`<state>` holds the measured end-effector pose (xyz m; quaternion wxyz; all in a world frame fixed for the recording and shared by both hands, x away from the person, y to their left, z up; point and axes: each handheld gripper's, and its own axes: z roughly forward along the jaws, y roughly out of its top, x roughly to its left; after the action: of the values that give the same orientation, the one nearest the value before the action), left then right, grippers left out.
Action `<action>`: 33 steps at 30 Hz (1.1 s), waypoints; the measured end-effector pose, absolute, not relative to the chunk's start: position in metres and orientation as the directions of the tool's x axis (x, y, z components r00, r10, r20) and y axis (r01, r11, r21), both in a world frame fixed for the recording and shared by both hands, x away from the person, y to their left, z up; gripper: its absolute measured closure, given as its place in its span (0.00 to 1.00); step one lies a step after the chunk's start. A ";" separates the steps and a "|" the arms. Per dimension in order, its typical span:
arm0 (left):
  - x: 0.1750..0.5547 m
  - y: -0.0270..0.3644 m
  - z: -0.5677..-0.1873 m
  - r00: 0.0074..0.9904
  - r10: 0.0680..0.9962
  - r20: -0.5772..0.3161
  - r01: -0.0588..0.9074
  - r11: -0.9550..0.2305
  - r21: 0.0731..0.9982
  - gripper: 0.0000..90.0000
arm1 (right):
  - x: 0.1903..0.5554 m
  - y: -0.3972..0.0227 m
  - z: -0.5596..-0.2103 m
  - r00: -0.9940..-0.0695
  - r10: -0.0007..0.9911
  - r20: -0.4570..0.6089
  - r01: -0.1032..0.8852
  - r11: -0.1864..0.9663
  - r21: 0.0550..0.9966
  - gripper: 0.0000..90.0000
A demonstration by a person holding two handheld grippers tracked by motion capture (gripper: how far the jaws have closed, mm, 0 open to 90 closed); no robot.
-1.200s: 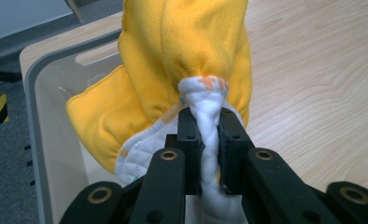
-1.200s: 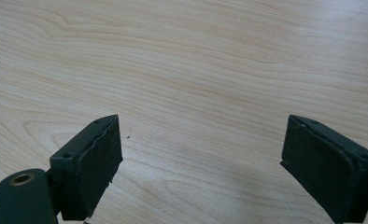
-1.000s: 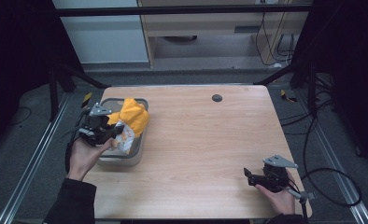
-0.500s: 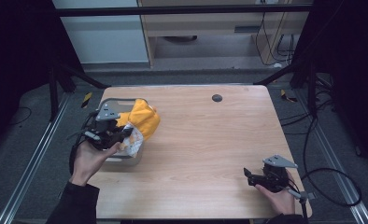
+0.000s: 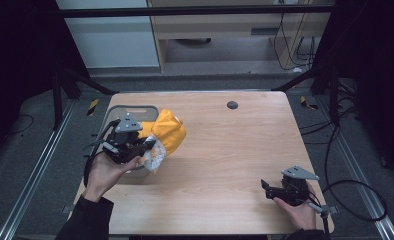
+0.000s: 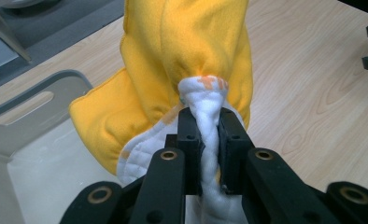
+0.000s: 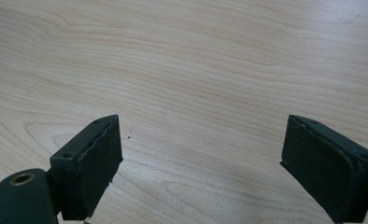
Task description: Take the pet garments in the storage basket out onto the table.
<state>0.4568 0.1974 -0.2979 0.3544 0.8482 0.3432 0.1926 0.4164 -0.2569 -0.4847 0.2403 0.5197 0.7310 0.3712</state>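
Over the left side of the wooden table [image 5: 235, 150], a yellow quilted cloth [image 5: 169, 131] with a white lining is hanging from the left gripper [image 5: 144, 146], just above the right edge of a grey plastic bin [image 5: 135, 109]. Its jaws are pinching a twisted fold of the white lining tight between the pads, as the left gripper view is showing close up on the cloth [image 6: 187, 60], with the grey bin [image 6: 37, 100] lying to the left below it. What else is lying in the bin cannot be told, since the hand and the cloth are covering most of it. Near the table's front right corner, well apart from the cloth, the right gripper [image 5: 271, 189] is resting low over the bare wood, its jaws standing wide apart and holding nothing; the right gripper view is showing just wood grain between them. A small dark round hole [image 5: 232, 105] is sitting near the far edge of the table.
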 end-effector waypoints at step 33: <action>0.454 0.138 -0.319 0.805 0.588 0.075 0.373 -0.600 0.707 0.90 | 0.416 -0.259 -0.485 -0.345 0.938 0.025 0.573 0.189 0.798 0.13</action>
<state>0.4542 0.1380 -0.3194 0.3542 0.8815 0.2726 0.1519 0.4161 -0.2593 -0.4846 0.2458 0.5169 0.7308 0.3719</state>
